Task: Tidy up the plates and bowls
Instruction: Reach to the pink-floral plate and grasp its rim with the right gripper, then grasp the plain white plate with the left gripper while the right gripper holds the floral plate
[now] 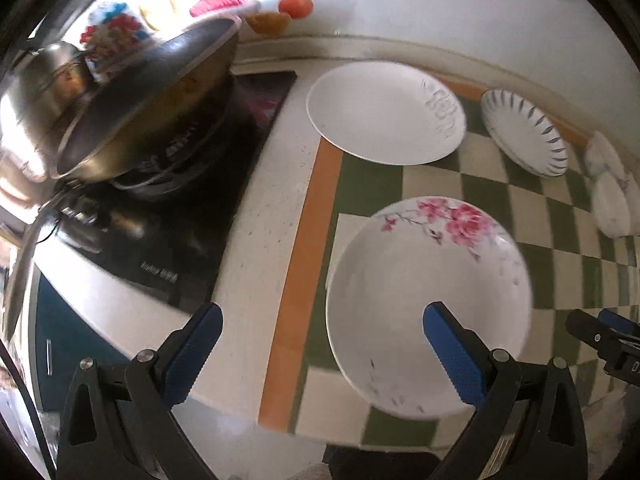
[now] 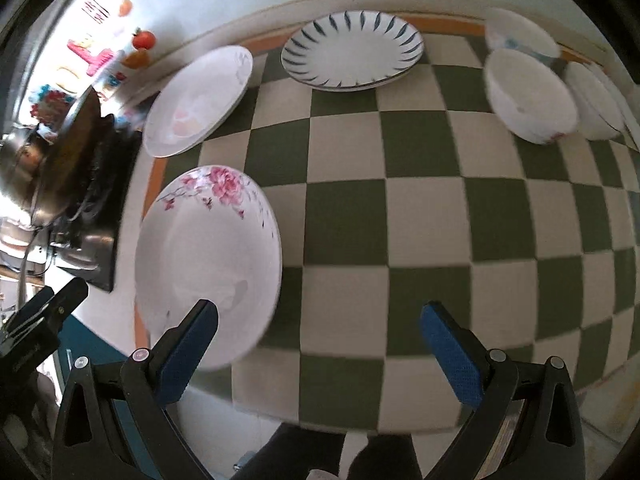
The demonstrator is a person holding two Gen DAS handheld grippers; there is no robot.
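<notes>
Counter: a pale worktop (image 1: 256,216) runs along a white wall, with a black hob (image 1: 188,216) set into its left part.
Mat: a green-and-cream checked mat (image 2: 424,216) with an orange border covers the counter to the right of the hob, and all the plates and bowls stand on it or at its edge.
Wok: a dark wok (image 1: 152,96) sits tilted on the hob, beside a shiny steel pot (image 1: 36,92) at the far left.
Flowered plate: a white plate with pink blossoms (image 2: 208,260) lies on the near left part of the mat, close to the orange border.
Plain plate: a white plate with a faint embossed rim (image 1: 384,112) lies at the far left corner of the mat, partly off it onto the worktop.
Striped plate: a white plate with dark leaf strokes round its rim (image 2: 352,52) lies at the back of the mat by the wall, to the right of the plain plate.
Bowls: white bowls (image 2: 528,96) stand grouped at the far right of the mat, well apart from the flowered plate; their exact number is hard to tell.
Left gripper: the left gripper (image 1: 320,344) hangs above the near counter edge, fingers spread wide with nothing between them, its right blue pad in front of the flowered plate.
Right gripper: the right gripper (image 2: 318,340) hangs over the near mat, spread wide and holding nothing, its left pad in front of the flowered plate's near edge.
Wall decorations: a red tomato-shaped piece (image 1: 296,4) and other colourful items sit on the wall behind the wok.
</notes>
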